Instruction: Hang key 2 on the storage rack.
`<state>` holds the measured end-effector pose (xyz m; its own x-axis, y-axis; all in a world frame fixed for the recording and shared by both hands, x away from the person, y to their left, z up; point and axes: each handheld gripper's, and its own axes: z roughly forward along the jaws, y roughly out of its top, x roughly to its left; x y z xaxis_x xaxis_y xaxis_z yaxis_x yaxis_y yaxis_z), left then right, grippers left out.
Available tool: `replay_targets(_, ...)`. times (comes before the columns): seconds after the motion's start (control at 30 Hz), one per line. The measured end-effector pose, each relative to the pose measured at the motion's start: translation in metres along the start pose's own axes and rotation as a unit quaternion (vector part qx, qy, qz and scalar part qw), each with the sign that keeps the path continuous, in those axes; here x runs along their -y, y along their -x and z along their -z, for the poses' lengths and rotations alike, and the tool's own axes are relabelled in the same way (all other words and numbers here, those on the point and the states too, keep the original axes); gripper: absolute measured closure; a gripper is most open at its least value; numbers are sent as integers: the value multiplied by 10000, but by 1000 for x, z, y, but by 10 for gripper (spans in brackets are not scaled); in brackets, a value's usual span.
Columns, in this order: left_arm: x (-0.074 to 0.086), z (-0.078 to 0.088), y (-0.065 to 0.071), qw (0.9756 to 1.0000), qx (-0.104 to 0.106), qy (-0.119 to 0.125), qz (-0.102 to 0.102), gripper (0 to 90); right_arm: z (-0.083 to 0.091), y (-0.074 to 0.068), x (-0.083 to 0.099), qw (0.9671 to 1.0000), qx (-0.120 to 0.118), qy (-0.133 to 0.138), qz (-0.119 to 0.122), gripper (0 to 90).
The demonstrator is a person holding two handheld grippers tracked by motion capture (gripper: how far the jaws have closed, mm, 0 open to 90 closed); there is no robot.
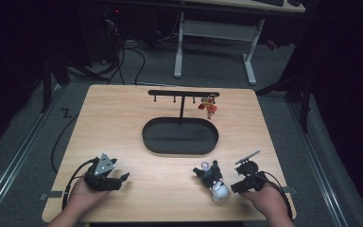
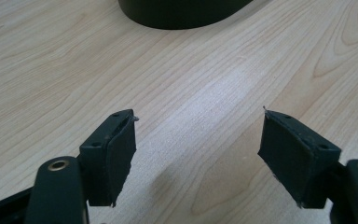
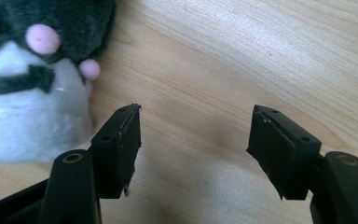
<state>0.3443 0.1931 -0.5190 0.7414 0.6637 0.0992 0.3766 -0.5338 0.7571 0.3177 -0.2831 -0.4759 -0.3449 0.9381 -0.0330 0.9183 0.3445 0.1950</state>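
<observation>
Plush toy just left of right gripper fingers, outside gap; fingers spread, nothing between.

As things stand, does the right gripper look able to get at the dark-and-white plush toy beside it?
Probably yes. The right gripper stands open with bare wood between its jaws, and the plush toy lies right beside it on the table, apparently with nothing between them. It would need a small turn toward the toy.

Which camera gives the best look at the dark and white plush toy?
The high view: the whole plush toy lies on the table, just left of the right gripper. The right gripper view crops it to white fur, dark fur and pink spots at the upper left.
</observation>
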Motion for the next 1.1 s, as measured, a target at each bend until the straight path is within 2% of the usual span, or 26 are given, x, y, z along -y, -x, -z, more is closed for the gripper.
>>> replay_targets(0.1, -1, 1, 0, 10000, -13, 22, -6, 272, 6, -2, -3, 9999, -9, -88, 72, 338)
replay_targets(0.2, -3, 1, 0, 10000, -4, 55, 36, 272, 13, -5, -7, 9999, -60, -53, 82, 335)
replay_targets(0.37, -3, -3, 1, 10000, 31, -14, -8, 272, 27, -13, -13, 9998, -82, -86, 161, 319)
replay_targets(0.53, -5, -1, 4, 10000, 32, 33, -64, 272, 41, -25, -21, 9996, -179, 56, 217, 246)
replay_targets(0.6, -5, -2, 3, 10000, 32, 42, -57, 272, 43, -32, -23, 9992, -309, 31, 266, 201)
replay_targets(0.67, -6, -3, 3, 10000, 42, 21, -72, 272, 42, -39, -25, 9990, -401, 20, 212, 169)
replay_targets(0.8, -7, -3, 4, 9999, 47, 32, -105, 272, 36, -49, -29, 9984, -447, 41, 351, 155)
replay_targets(1.1, -6, -3, 4, 9999, 22, 10, -128, 270, 2, -61, -33, 9975, -549, -223, 373, 156)
